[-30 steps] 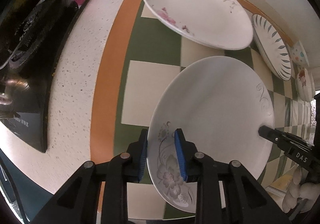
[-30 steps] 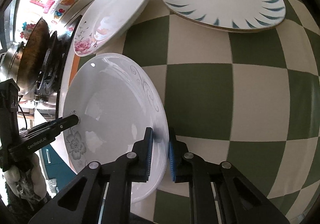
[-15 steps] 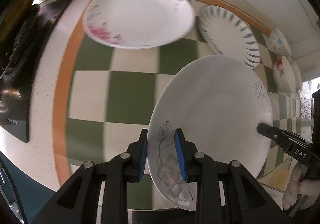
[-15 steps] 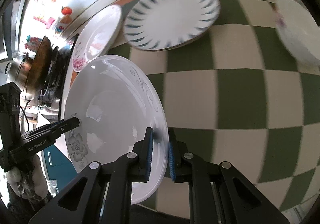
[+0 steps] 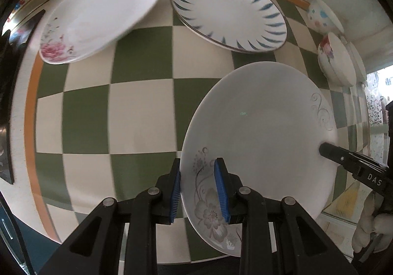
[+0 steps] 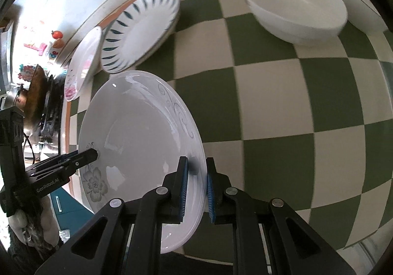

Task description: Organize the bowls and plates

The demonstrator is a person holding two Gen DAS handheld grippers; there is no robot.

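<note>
A white plate with grey flowers [image 5: 265, 127] is held in the air above the checked cloth, between both grippers. My left gripper [image 5: 197, 189] is shut on its flowered rim. My right gripper [image 6: 196, 184] is shut on the opposite rim of the plate [image 6: 142, 137]. The right gripper's finger [image 5: 343, 154] shows at the plate's right edge in the left wrist view. A blue-leaf plate [image 5: 228, 10] lies at the back. A pink-flower plate [image 5: 98, 15] lies to its left. White bowls [image 6: 294, 7] stand at the back right.
The green and cream checked cloth [image 5: 137, 113] has an orange border. A stove with a pan [image 6: 34, 93] stands off the cloth's left end. Small patterned bowls [image 5: 336, 59] line the right side by the wall.
Both grippers have carried the grey-flower plate to the right along the cloth. The stove has slid out of the left wrist view and the bowls have come into the right wrist view.
</note>
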